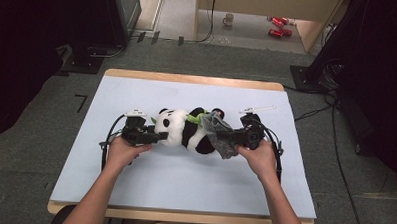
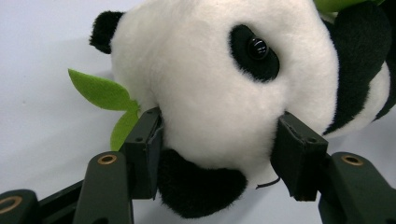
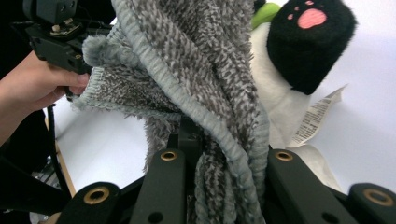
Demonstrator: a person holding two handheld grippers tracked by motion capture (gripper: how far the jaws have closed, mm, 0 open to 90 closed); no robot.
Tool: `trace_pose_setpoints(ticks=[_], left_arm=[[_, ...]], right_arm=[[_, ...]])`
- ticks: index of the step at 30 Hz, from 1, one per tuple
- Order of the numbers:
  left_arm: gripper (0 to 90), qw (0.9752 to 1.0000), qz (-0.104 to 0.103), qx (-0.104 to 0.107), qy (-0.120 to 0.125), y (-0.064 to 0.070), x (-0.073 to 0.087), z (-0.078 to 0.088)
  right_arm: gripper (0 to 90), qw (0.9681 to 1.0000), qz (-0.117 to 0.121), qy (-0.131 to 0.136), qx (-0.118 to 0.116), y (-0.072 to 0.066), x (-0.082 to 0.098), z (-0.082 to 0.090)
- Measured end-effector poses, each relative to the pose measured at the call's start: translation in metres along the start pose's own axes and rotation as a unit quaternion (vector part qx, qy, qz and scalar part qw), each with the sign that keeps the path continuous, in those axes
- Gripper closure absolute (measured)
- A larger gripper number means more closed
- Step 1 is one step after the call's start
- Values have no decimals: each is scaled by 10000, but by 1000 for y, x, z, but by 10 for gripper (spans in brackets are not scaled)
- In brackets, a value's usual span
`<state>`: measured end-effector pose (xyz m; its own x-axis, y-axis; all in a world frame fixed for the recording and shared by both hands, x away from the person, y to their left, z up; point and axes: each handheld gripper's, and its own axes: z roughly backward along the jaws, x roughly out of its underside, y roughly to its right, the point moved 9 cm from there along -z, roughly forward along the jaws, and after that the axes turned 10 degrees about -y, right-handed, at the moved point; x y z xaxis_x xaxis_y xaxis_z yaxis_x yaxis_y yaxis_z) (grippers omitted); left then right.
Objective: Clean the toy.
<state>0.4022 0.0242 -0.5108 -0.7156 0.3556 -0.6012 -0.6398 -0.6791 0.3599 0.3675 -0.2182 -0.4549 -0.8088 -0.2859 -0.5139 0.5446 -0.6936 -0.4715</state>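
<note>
- Pale blue sheet (image 1: 134, 180) covers the wooden table (image 1: 183, 216) I am working over, and everything I handle lies near its middle.
- Lying on its side on that sheet is the plush panda (image 1: 183, 129), head toward my left, body and black legs toward my right, with green felt leaves (image 1: 196, 117) across its chest; in the left gripper view one leaf (image 2: 100, 91) pokes out beside the head.
- A grey fuzzy cloth (image 1: 220, 135) drapes against the panda's rear end, touching it; in the right gripper view the cloth (image 3: 196, 84) hangs in folds, with a black paw with pink pads (image 3: 308, 39) and a white sewn-in label (image 3: 317, 116) behind it.
- My left gripper (image 1: 158, 136) has its jaws pressed into both sides of the panda's white head (image 2: 210, 93), so it is clamped on the toy.
- My right gripper (image 1: 224, 138) has its jaws drawn close together with the cloth bunched between them, pinching it.
- My left hand (image 1: 122, 149) and right hand (image 1: 257, 154) hold the two tools from the near side.
</note>
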Motion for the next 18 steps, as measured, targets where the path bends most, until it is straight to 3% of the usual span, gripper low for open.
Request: trace_pose_setpoints(ticks=[7,9,11,14,18], left_arm=[[412,10000,1,6,-4,0,0,0],[412,10000,24,7,-7,-1,0,0],[411,10000,43,30,-6,-2,0,0],[411,10000,49,31,-2,-2,0,0],[411,10000,63,49,8,-2,0,0]], right_arm=[[771,9998,-170,21,49,9,1,2],[774,9995,-250,-62,205,15,4,2],[775,9979,-283,-327,478,23,11,-3],[775,9979,-401,-364,352,26,13,-7],[774,9990,-353,-149,222,17,4,6]])
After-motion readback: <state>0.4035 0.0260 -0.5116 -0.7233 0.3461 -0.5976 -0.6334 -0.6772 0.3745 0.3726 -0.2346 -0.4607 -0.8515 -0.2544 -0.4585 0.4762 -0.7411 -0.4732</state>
